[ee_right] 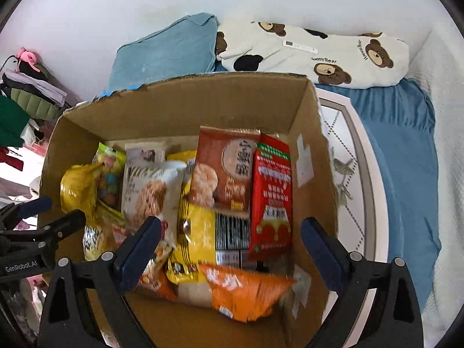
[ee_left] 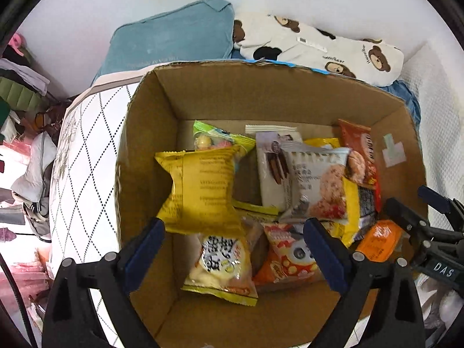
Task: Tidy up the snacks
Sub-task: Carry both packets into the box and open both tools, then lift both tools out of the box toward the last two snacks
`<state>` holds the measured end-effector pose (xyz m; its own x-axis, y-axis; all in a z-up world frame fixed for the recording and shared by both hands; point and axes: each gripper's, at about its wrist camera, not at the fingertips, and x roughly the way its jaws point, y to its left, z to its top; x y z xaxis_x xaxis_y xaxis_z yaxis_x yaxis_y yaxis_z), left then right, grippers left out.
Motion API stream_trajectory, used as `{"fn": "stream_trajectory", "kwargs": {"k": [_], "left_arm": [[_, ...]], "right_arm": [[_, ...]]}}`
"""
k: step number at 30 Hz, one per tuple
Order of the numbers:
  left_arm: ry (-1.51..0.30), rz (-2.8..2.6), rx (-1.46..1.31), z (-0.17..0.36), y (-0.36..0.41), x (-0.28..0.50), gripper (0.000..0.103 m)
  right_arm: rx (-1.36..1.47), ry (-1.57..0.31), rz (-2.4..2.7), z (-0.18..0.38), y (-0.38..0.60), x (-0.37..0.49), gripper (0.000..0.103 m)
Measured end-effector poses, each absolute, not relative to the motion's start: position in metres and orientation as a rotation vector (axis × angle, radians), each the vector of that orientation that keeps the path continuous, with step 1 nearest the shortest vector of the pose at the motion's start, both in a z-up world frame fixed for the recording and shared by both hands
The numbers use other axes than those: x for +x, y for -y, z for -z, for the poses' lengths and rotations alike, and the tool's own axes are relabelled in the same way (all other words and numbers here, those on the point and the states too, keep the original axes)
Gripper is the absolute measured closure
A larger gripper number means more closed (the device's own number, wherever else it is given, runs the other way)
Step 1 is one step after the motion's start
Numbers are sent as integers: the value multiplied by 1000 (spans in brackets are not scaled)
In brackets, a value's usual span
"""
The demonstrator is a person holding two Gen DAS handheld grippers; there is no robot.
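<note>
A: Hovering over the box (ee_left: pixel 150 133), both of them. Left gripper (ee_left: pixel 235 249) jaws wide, nothing between the pads. Right gripper (ee_right: pixel 232 246) same, wide and empty.

B: Snacks?

A: All in the box, which sits on a bed. Yellow bag (ee_left: pixel 203 188) leans up at the left, the candy bag (ee_left: pixel 214 142) behind it. White cookie bag (ee_right: pixel 150 197) in the middle. Brown cracker bag (ee_right: pixel 223 168) and red pack (ee_right: pixel 271 203) stand upright at the far right, against the right wall. Orange bag (ee_right: pixel 243 293) lies flat at the near right, blurred, so probably just dropped.

B: Why upright at the far side?

A: My guess: standing packs save floor, the flat ones fill the near side.

B: Room to move?

A: Bare cardboard along the near wall and at the near left corner. The far half is packed tight. Walls are tall, so entry is from above only. Right gripper's right finger (ee_right: pixel 319 249) is close to the right wall, little slack there. Left gripper's left finger (ee_left: pixel 145 243) is just beside the left wall.

B: Grippers near each other?

A: Side by side over the box, apart. Each shows at the edge of the other's view.

B: Outside the box?

A: Blue pillow (ee_left: pixel 174 37) and bear pillow (ee_right: pixel 333 55) beyond the far wall.
</note>
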<state>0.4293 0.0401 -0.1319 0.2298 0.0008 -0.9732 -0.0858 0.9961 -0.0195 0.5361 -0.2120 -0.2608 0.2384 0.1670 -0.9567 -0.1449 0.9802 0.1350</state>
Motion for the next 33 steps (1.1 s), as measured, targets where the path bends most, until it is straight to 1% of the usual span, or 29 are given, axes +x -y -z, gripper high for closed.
{"fn": "stream_trajectory", "kwargs": {"k": [11, 23, 33], "left_arm": [[-1166, -65, -52, 91, -24, 371, 5], [-1031, -72, -75, 56, -22, 307, 5], [-907, -87, -60, 27, -20, 258, 5]], "right_arm": [[-17, -1171, -211, 218, 216, 468, 4], [-18, -987, -192, 159, 226, 397, 4], [-6, -873, -177, 125, 231, 340, 4]]}}
